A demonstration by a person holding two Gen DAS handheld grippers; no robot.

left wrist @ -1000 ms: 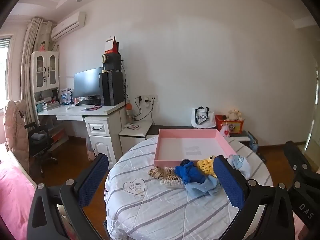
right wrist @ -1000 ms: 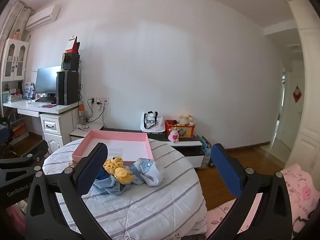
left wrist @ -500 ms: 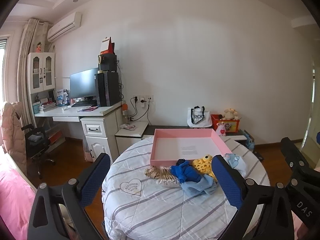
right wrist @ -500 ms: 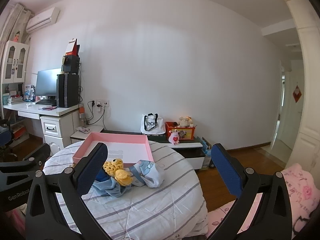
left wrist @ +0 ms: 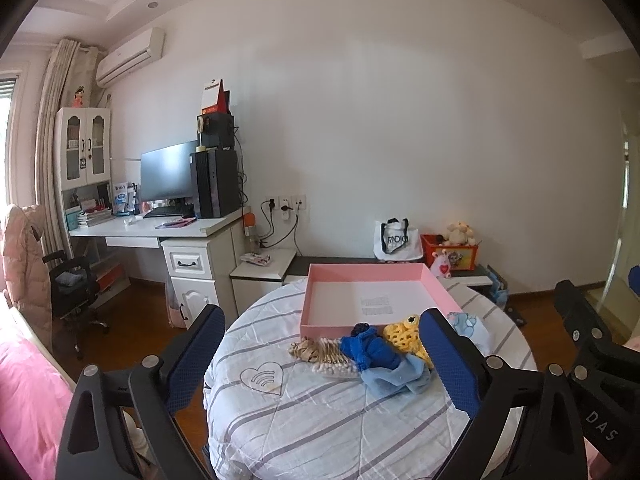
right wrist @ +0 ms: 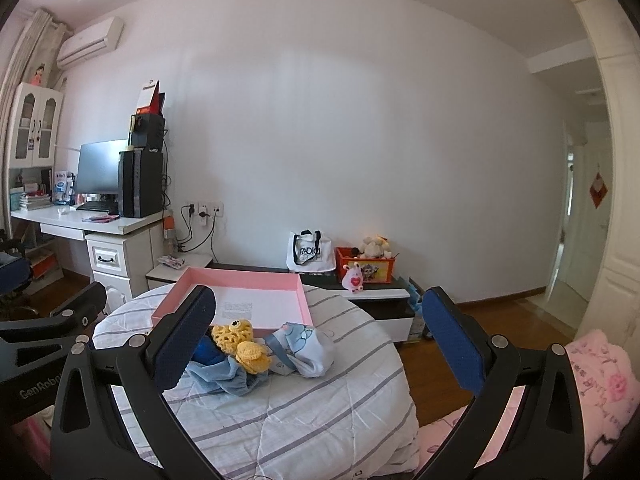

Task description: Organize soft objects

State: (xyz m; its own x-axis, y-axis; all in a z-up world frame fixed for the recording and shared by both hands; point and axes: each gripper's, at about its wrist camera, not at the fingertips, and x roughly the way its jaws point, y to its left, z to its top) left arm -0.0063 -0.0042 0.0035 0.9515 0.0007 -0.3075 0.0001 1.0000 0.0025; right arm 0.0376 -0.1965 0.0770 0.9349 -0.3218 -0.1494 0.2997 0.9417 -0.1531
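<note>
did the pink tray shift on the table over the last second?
No. The pink tray keeps its spot against the soft toy pile at its near edge and the striped tablecloth; only the camera view drifts slightly.

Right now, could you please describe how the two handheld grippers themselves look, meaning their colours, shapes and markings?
The left gripper and right gripper look alike: matte black frames with triangular cut-outs, silver round bolts, and two long fingers faced with textured dark blue pads. In the right wrist view, white lettering reading "GenRobo" shows on the left gripper's body; in the left wrist view, the right gripper's body shows "DAS". No cables or sleeves are visible.
</note>
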